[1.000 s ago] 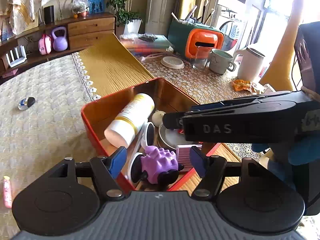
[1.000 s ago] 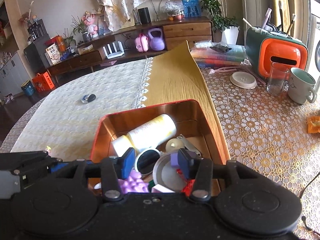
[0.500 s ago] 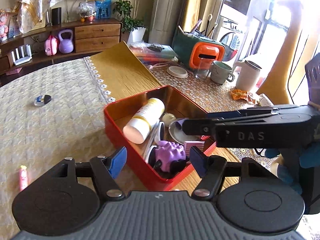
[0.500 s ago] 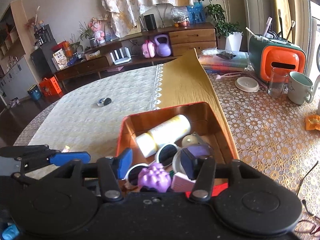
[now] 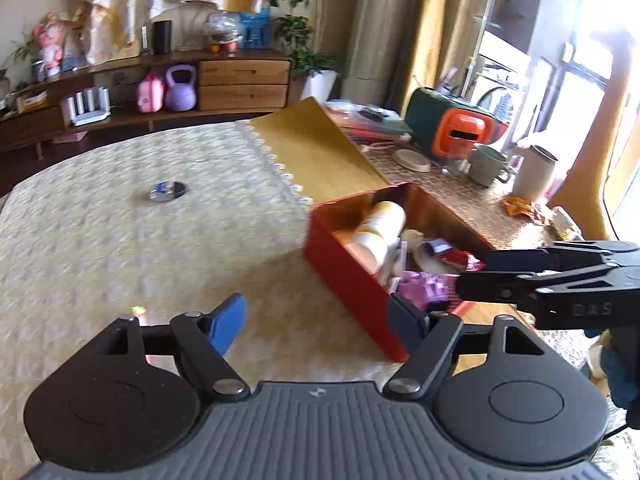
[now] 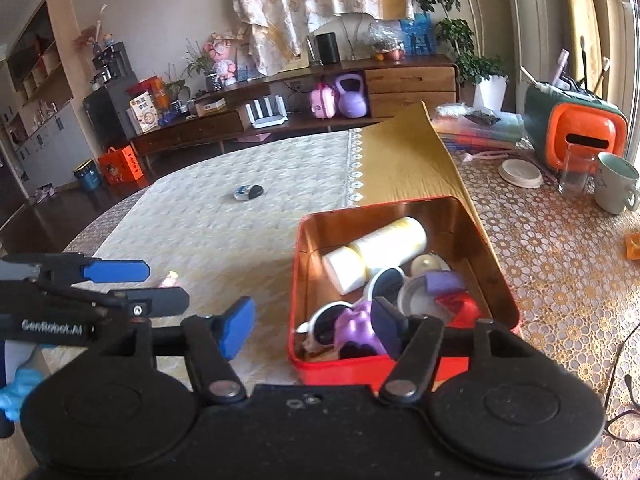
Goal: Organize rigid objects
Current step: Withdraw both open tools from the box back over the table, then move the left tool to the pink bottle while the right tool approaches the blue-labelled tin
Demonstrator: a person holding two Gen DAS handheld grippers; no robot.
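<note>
Both tools, my left lettered "GenRobot.AI" and right lettered "DAS", were spreading empty beside the red tin.

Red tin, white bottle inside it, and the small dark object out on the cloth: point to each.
Red tin (image 6: 404, 372), right wrist view, on its near outer wall.
White bottle (image 6: 384, 246), right wrist view, mid-body.
Small dark object (image 6: 249, 192), right wrist view, its centre.
</note>
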